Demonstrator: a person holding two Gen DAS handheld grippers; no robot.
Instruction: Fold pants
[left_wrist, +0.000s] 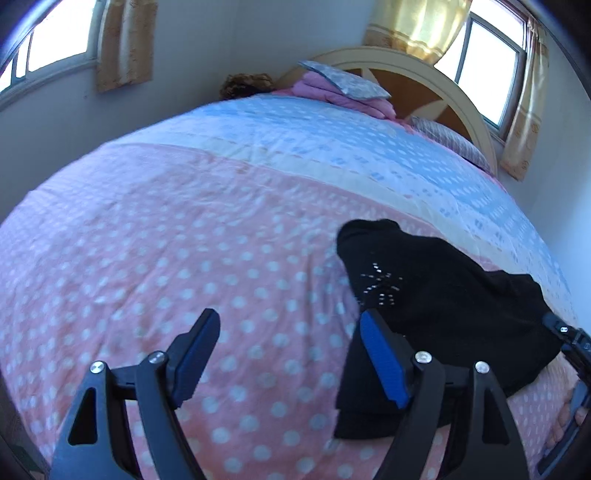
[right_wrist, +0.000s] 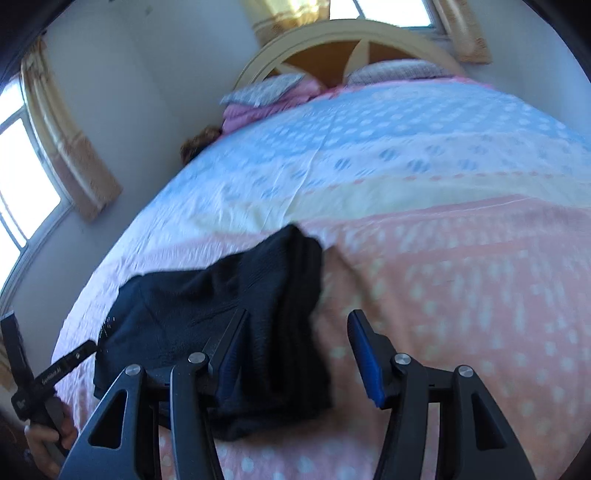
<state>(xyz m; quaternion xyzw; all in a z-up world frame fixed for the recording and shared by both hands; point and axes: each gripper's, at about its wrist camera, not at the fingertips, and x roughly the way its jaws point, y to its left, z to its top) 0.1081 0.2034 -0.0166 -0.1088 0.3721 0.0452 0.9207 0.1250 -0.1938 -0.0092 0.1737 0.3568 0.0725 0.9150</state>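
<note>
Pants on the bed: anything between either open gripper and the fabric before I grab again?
Nothing visible. The black pants lie bare on the dotted bedspread, beside the left gripper and partly under the right gripper.

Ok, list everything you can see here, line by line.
pants: one, black, bunched on the bedspread's pink part
bedspread: one, pink and blue with white dots, covering the bed
headboard: one, cream, arched, at the far end
pillows: two patterned, by the headboard, one lying on folded pink bedding
curtains: yellowish, at both windows
left gripper: black, blue pads, open, nothing between them
right gripper: same, open over the pants' edge
</note>
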